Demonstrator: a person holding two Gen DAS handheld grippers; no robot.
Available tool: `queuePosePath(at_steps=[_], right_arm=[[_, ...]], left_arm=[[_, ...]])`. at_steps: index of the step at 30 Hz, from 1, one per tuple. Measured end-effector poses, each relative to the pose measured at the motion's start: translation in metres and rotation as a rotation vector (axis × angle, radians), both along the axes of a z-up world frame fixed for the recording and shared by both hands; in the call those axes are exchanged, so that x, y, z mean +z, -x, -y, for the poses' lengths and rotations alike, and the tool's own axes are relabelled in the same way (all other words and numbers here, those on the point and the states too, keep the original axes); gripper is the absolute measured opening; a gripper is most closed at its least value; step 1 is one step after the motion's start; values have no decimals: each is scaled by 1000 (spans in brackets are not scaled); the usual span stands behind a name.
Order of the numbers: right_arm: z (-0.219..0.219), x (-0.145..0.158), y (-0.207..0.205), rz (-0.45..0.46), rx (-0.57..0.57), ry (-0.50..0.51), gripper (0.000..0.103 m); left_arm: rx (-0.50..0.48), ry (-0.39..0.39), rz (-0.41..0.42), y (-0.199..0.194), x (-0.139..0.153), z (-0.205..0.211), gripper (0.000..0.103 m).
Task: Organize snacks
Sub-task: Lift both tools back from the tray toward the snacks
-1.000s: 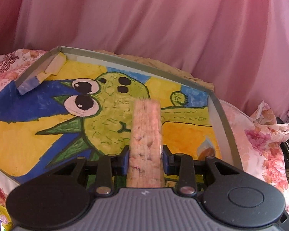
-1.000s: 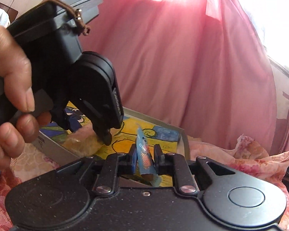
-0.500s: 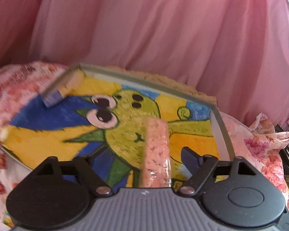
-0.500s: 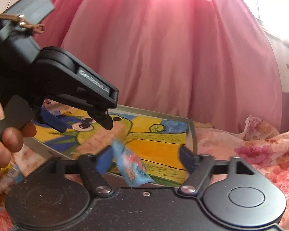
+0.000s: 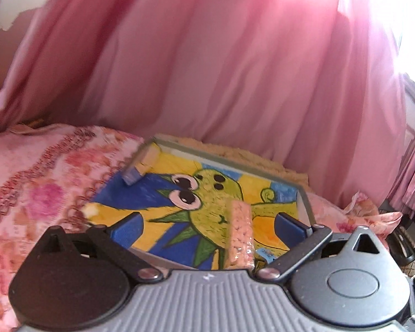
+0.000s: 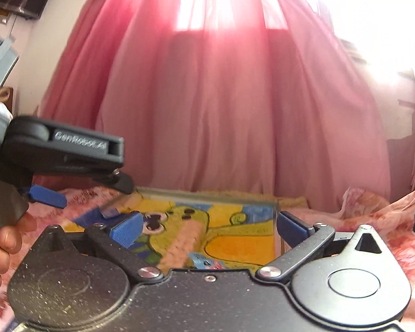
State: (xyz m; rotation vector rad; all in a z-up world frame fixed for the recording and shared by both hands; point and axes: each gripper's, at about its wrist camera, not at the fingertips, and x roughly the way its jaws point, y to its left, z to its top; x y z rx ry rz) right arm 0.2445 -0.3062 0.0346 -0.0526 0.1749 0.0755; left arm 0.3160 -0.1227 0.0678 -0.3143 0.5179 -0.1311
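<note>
The tray (image 5: pixel 305 202) lies on the bed (image 5: pixel 41 182), with the curtain (image 5: pixel 207 69) behind it. A bar (image 5: pixel 239 235) lies in its near middle, a packet (image 5: pixel 265 254) just right of the bar, and another snack (image 5: pixel 141 166) in the far left corner.

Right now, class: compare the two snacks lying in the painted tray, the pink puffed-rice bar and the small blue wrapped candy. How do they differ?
The pink puffed-rice bar is long and bumpy in clear wrap; the blue wrapped candy is much smaller, in printed wrap. The bar stretches across the painted creature; the candy sits by the bar's near end, partly hidden. Both lie loose in the tray, with neither open claw holding them.
</note>
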Motion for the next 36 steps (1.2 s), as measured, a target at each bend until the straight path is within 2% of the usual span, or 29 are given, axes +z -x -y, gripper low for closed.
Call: queuePosePath(at_steps=[7, 12, 15, 23, 27, 36], right_arm=[[-10, 35, 56, 63, -12, -36, 102], [-15, 43, 103, 85, -24, -100, 102], [-18, 39, 130, 98, -42, -115, 102], [-30, 20, 185, 72, -63, -117, 102], [-41, 7, 207, 32, -68, -90, 102], [-60, -19, 241, -70, -88, -38, 102]], left_arm=[[42, -47, 62, 59, 20, -33, 102], [89, -113, 113, 108, 21, -51, 102], [108, -109, 138, 134, 17, -63, 103], [117, -107, 110, 181, -9, -84, 103], [111, -136, 103, 204, -25, -89, 103], [119, -116, 31, 230, -53, -98, 103]])
